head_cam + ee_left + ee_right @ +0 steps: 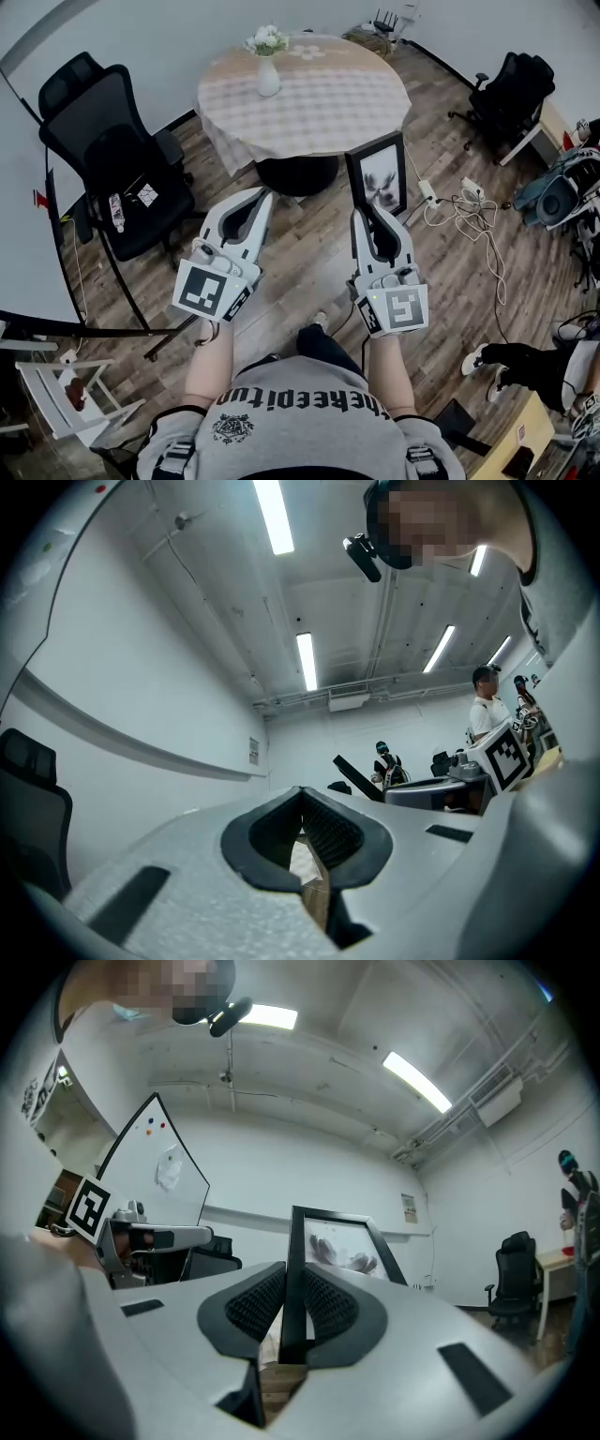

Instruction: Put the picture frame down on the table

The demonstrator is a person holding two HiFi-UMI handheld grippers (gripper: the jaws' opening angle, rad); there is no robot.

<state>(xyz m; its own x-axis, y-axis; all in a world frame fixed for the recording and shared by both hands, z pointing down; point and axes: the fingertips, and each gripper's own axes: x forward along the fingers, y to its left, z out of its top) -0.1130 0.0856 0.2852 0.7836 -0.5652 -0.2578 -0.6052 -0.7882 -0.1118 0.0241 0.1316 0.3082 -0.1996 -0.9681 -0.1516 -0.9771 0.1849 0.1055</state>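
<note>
A black picture frame (378,176) with a pale flower print stands upright in the air, below the near edge of the round table (309,112) with its checked cloth. My right gripper (373,216) is shut on the frame's lower edge. In the right gripper view the frame (339,1241) rises from between the ribbed pads (255,1309) of the right gripper (293,1309). My left gripper (263,197) is held beside it to the left, apart from the frame, with its jaws together and nothing in them. The left gripper (302,803) points upward into the room.
A white vase of flowers (268,61) stands on the table's far left part. A black office chair (117,164) is at the left, another (516,89) at the right. Cables and a power strip (469,211) lie on the wooden floor. A person's legs (520,361) are at the lower right.
</note>
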